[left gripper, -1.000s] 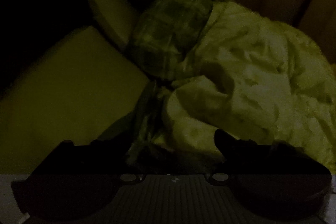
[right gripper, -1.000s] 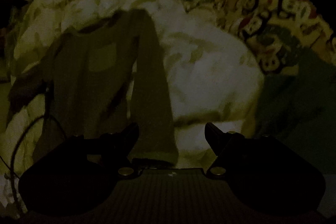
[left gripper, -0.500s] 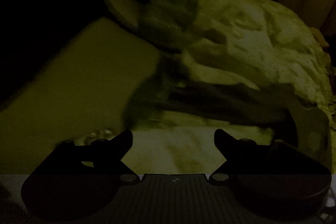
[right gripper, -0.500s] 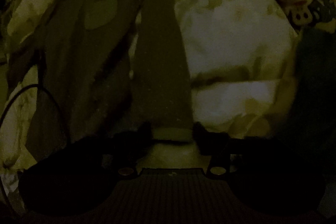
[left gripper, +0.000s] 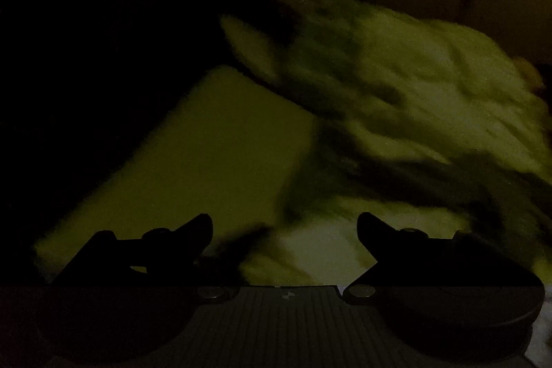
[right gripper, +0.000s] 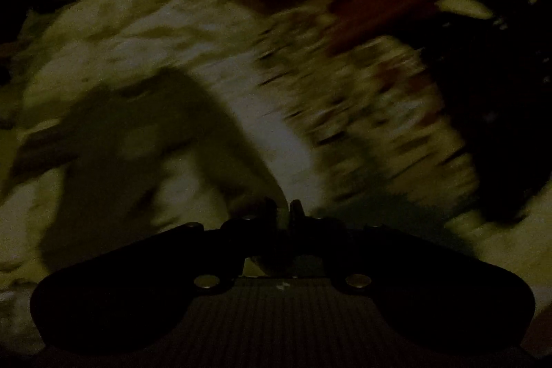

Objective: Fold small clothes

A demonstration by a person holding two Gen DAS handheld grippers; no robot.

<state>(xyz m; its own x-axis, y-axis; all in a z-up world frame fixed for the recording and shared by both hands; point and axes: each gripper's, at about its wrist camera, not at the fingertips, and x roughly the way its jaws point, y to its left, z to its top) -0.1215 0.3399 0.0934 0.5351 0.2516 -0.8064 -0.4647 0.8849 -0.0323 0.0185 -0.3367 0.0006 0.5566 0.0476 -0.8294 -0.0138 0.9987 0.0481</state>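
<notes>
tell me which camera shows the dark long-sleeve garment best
The right wrist view: the dark garment lies over the pale bedding, one sleeve running into the right gripper, whose jaws have just been closing on it. The left wrist view shows only a dark blurred streak, unidentifiable.

Way too dark and motion-smeared to read much. Pale clothes pile blurred into streaks, its right side cut off by the frame edge. Patterned fabric right of the pile smeared, print unreadable. Dark sleeve across the pile vanishing behind the pinched right gripper; actual grip impossible to make out.
</notes>
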